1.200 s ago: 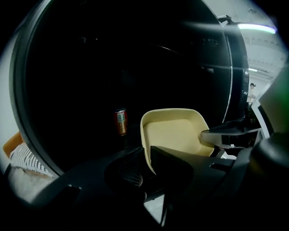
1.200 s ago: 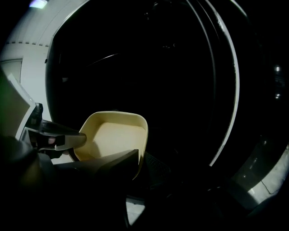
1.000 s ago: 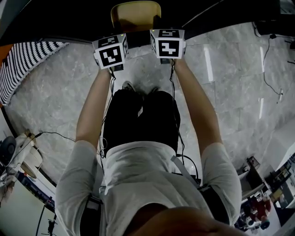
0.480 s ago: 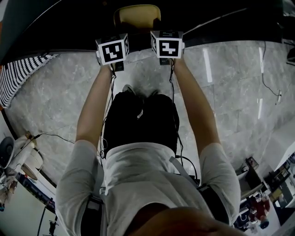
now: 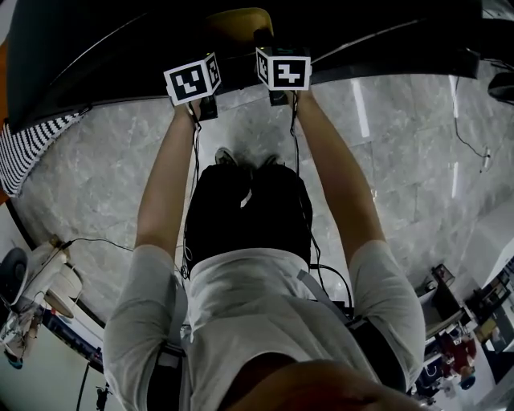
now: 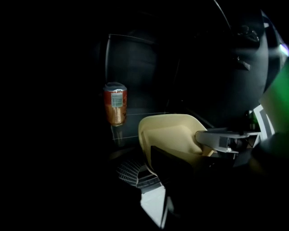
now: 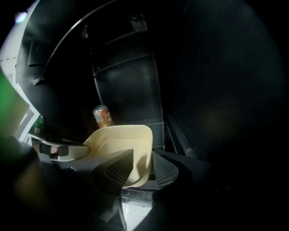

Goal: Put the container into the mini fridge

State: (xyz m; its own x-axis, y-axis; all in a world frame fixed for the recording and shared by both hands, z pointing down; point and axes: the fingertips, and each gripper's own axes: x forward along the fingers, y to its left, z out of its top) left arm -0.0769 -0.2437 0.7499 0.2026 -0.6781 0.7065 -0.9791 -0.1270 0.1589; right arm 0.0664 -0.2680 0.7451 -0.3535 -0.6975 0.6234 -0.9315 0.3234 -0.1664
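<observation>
A beige plastic container (image 6: 169,135) sits inside the dark mini fridge (image 7: 128,85), low over its glass shelf. My left gripper (image 6: 144,162) is shut on the container's left rim, one jaw inside and one ribbed pad (image 6: 128,173) outside. My right gripper (image 7: 143,163) straddles the right rim (image 7: 146,149); its jaws are opening and a gap shows beside the rim. In the head view only the container's top (image 5: 237,20) shows beyond the two marker cubes, left (image 5: 193,79) and right (image 5: 283,71).
An orange drink can (image 6: 115,104) stands upright at the back of the fridge, behind the container. A striped cloth (image 5: 32,140) lies at the left on the grey marble floor (image 5: 401,160). Cables and clutter (image 5: 458,353) are at the lower right.
Both grippers have moved forward with the container, deeper into the fridge's dark opening. Less of the container shows in the head view now.
</observation>
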